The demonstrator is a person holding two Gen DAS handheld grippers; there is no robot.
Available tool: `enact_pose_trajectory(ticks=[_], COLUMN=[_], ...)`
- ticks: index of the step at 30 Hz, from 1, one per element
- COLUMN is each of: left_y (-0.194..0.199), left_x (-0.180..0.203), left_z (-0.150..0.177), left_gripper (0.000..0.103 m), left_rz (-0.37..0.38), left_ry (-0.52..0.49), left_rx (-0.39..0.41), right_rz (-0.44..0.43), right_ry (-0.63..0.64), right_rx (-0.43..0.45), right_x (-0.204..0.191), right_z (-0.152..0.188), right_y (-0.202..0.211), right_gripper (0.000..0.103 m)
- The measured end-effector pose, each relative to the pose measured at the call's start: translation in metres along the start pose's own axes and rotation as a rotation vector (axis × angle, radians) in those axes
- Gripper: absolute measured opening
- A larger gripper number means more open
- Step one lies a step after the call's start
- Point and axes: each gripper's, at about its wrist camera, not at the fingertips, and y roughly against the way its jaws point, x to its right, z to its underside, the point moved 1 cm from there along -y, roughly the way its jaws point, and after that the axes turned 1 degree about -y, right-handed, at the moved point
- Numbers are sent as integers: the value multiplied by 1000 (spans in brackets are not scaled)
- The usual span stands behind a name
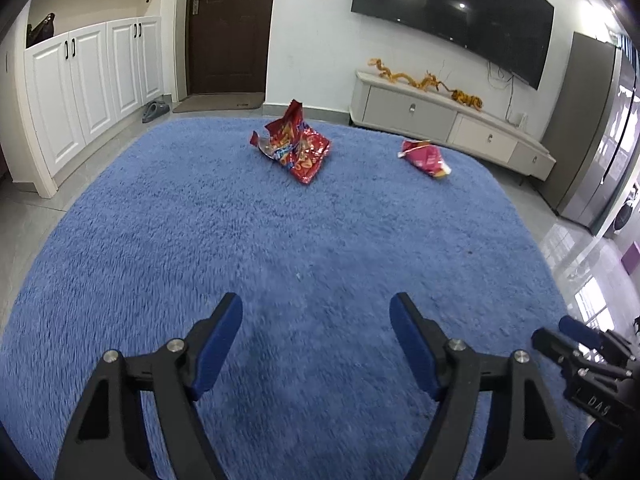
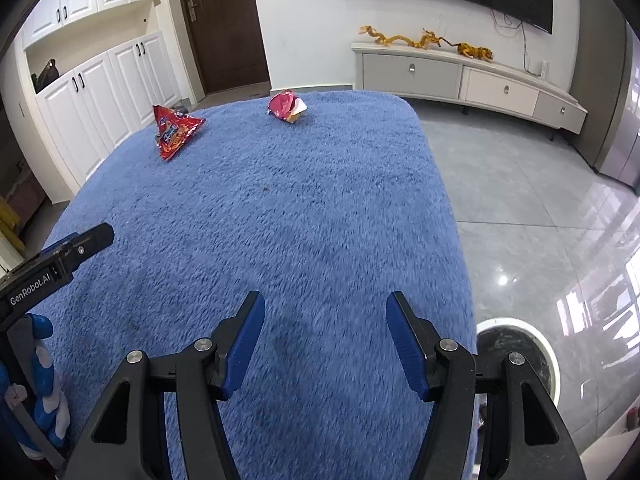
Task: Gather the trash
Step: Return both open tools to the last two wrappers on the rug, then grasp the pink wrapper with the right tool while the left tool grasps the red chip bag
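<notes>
Two crumpled snack wrappers lie on the far part of a blue shaggy rug (image 1: 248,240) (image 2: 312,208). The bigger one is a red foil bag (image 1: 294,145) (image 2: 174,130); the smaller is a pink bag (image 1: 426,158) (image 2: 286,107) to its right. My left gripper (image 1: 316,316) hovers over the near rug, open, nothing between its blue pads, well short of both bags. My right gripper (image 2: 325,314) is likewise open and empty over the rug's near right side. Each gripper shows at the edge of the other's view, the right gripper (image 1: 568,334) at the right edge and the left gripper (image 2: 100,236) at the left edge.
A low white TV cabinet (image 1: 452,120) (image 2: 472,76) with a wall TV above stands beyond the rug. White cupboards (image 1: 88,88) and a dark door (image 1: 228,28) are at the left. A round white-rimmed bin (image 2: 516,344) sits on the grey tile floor (image 2: 520,184) at the near right.
</notes>
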Motion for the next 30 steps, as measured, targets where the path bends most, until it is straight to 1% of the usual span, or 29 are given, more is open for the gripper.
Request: enact_pose_trajectory(ticks=[3, 6, 9, 14, 17, 21, 23, 26, 30], left_y=[-11, -26, -47, -80, -92, -109, -115, -121, -132], left_x=[-4, -8, -16, -28, -31, -33, -33, -33, -37], left_z=[-16, -41, -70, -107, -120, -129, -133, -139, -144], left_gripper=[75, 75, 75, 75, 75, 75, 75, 75, 75], left_rz=[-31, -76, -107, -138, -139, -117, -118, -123, -103], left_ry=[-21, -48, -42, -8, 8, 37, 44, 45, 85], left_rx=[16, 52, 72, 85, 85, 60, 53, 52, 27], right_rz=[-13, -28, -54, -77, -91, -121, -148, -149, -152], right_ry=[5, 39, 64, 114, 114, 57, 34, 36, 38], right_rx=[8, 23, 48, 95, 101, 94, 84, 75, 68], right_x=[2, -2, -7, -18, -22, -19, -19, -24, -28], right_z=[-14, -33, -61, -115, -138, -169, -181, -193, -201], right_y=[-10, -22, -37, -68, -88, -118, -133, -147, -161], right_gripper=[62, 62, 62, 62, 62, 63, 63, 63, 63])
